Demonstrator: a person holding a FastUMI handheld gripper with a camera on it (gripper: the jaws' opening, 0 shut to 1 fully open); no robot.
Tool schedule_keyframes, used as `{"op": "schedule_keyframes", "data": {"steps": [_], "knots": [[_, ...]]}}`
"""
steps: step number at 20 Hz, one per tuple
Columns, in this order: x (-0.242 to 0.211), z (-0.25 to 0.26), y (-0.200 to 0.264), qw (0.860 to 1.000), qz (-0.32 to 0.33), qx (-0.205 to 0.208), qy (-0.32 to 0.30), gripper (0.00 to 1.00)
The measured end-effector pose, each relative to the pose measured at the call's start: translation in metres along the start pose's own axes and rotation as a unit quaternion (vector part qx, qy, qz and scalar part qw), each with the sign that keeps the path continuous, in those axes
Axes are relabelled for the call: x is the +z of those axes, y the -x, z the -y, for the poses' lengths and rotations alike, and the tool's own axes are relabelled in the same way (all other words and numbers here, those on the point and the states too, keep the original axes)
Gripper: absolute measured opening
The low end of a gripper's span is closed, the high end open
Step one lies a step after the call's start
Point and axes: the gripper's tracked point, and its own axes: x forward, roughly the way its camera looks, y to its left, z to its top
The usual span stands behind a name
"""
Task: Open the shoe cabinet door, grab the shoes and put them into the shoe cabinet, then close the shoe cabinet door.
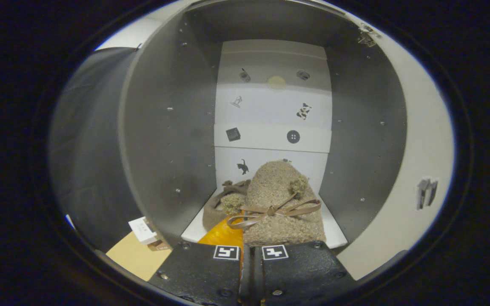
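A fuzzy tan shoe [279, 199] with a brown ribbon bow stands just ahead of my fingers, its toe pointing into the open shoe cabinet [164, 140]. My gripper [251, 251] is shut, with the shoe's near edge pinched in the narrow gap between the fingers. An orange lining [223, 236] shows at the shoe's left side. The shoe hangs over the cabinet's white bottom shelf [334, 233]. A second tan shoe [221, 204] lies on that shelf, behind and to the left of the held one, partly hidden by it.
The cabinet's grey side walls stand left and right of the shoes; its white back panel [270, 110] carries small stickers. The open white door [423, 161] with its handle [426, 192] stands to the right. A small box [143, 230] sits on the tan floor at left.
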Motion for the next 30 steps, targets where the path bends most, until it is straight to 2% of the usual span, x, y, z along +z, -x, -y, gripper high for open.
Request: {"op": "schedule_keyframes", "data": {"steps": [4, 11, 19, 21, 26, 29, 30], "knots": [[0.007, 0.012, -0.060, 1.000, -0.007, -0.011, 0.004, 0.07], [-0.018, 0.027, -0.131, 0.998, -0.045, -0.009, -0.032, 0.07], [-0.036, 0.043, -0.159, 0.993, -0.095, -0.042, -0.050, 0.08], [-0.045, 0.043, -0.164, 0.990, -0.123, -0.042, -0.053, 0.09], [-0.048, 0.044, -0.168, 0.987, -0.135, -0.049, -0.065, 0.11], [-0.048, 0.034, -0.164, 0.988, -0.135, -0.036, -0.071, 0.25], [-0.044, 0.036, -0.160, 0.989, -0.128, -0.044, -0.063, 0.31]]}}
